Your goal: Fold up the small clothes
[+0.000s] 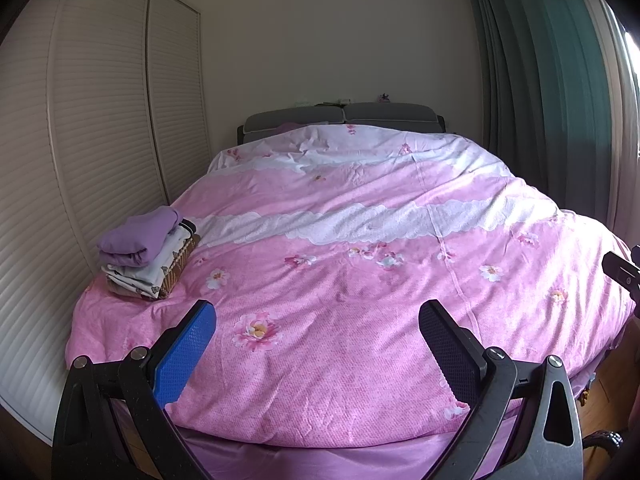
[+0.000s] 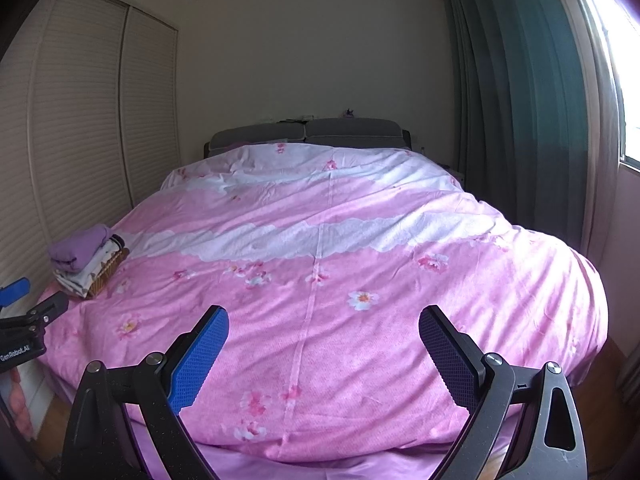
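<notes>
A soft, rumpled pink duvet with a floral print and lacy white bands (image 1: pixel 340 280) covers the whole bed, its cotton weave creased and puffed into a rounded mound. At the head sit two grey upholstered headboard cushions (image 1: pixel 344 114). Cream louvred wardrobe doors (image 1: pixel 100 140) line the left wall, and heavy teal pleated curtains (image 1: pixel 532 80) hang at the right beside a bright window.

The small stack of folded clothes (image 1: pixel 148 256), a smooth lilac garment on top of pale printed pieces, lies on the near left corner of the duvet.

The left gripper (image 1: pixel 318 316) hangs above the foot of the bed with its ribbed blue pads (image 1: pixel 184 356) spread wide, holding nothing; the stack sits ahead and to its left, apart from it. The right gripper (image 2: pixel 324 322) is likewise spread wide and empty, with the stack (image 2: pixel 86 262) well apart at far left.
</notes>
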Action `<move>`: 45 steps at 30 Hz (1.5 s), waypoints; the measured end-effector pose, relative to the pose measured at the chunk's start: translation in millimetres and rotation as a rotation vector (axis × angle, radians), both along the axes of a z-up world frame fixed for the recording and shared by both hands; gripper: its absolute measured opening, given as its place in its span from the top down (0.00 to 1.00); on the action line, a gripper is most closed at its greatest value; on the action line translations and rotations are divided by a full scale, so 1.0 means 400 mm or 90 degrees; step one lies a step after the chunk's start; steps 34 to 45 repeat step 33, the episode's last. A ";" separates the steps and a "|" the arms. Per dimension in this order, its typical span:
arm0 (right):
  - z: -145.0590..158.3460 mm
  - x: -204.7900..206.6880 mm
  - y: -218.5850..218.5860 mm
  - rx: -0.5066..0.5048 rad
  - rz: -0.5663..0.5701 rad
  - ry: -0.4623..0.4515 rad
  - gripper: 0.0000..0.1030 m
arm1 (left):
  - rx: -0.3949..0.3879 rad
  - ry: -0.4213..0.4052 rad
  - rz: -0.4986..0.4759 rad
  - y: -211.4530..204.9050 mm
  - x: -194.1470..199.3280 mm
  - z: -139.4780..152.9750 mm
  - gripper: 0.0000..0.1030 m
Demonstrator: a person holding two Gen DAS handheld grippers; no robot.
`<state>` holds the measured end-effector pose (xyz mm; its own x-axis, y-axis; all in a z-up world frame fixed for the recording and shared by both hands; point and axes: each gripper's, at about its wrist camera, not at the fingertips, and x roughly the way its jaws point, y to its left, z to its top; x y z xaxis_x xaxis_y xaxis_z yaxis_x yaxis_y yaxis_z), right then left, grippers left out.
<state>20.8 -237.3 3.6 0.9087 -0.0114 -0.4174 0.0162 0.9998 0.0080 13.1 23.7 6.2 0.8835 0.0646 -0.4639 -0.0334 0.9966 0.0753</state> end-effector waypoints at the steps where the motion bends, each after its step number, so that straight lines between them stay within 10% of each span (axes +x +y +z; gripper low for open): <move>1: 0.000 0.000 0.001 0.001 0.001 0.001 0.06 | 0.000 0.000 0.001 -0.001 0.000 0.000 0.00; 45: -0.001 -0.006 0.003 0.005 -0.006 -0.004 0.06 | -0.014 0.019 -0.020 -0.019 0.005 -0.025 0.00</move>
